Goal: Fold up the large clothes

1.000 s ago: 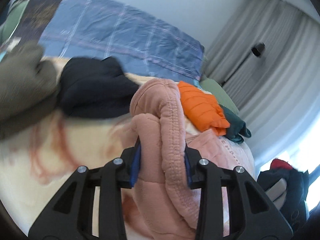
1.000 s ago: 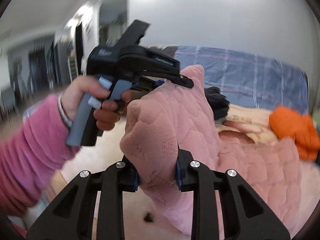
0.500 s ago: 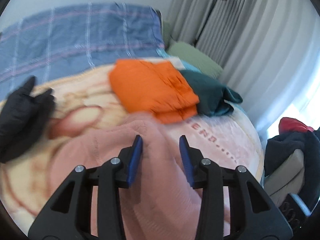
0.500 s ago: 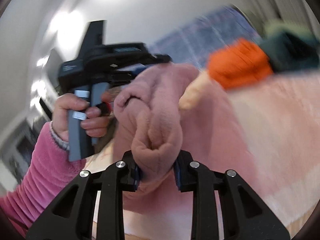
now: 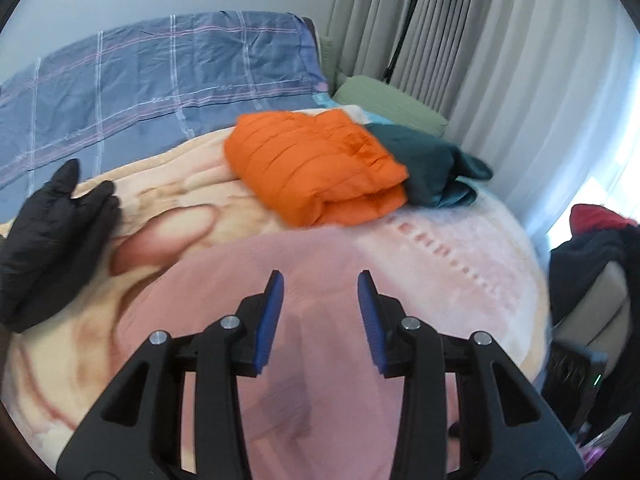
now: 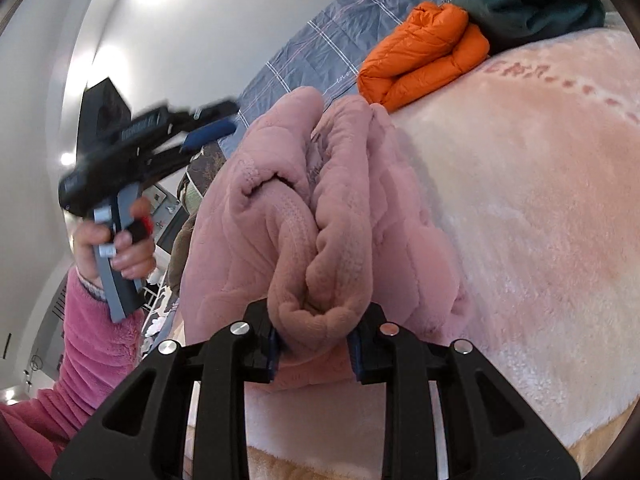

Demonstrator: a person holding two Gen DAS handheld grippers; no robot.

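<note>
A pink quilted fleece garment [image 6: 280,216] hangs bunched from my right gripper [image 6: 314,340], which is shut on a thick fold of it above the bed. In the left wrist view the same pink garment [image 5: 312,380] lies spread below my left gripper [image 5: 320,320], which is open and empty, its blue pads apart above the cloth. The left gripper also shows in the right wrist view [image 6: 208,128], held up to the left of the garment and apart from it.
A folded orange puffer jacket [image 5: 316,168] and a dark teal garment [image 5: 432,164] lie on the pale pink blanket [image 6: 540,220]. A black jacket [image 5: 48,236] lies at left. A blue plaid quilt [image 5: 152,92], curtains and a floor lamp [image 5: 404,20] stand behind.
My left gripper has let go of the pink garment, opened and swung away from it. My right gripper keeps its hold and has tilted, with the garment hanging from it.
</note>
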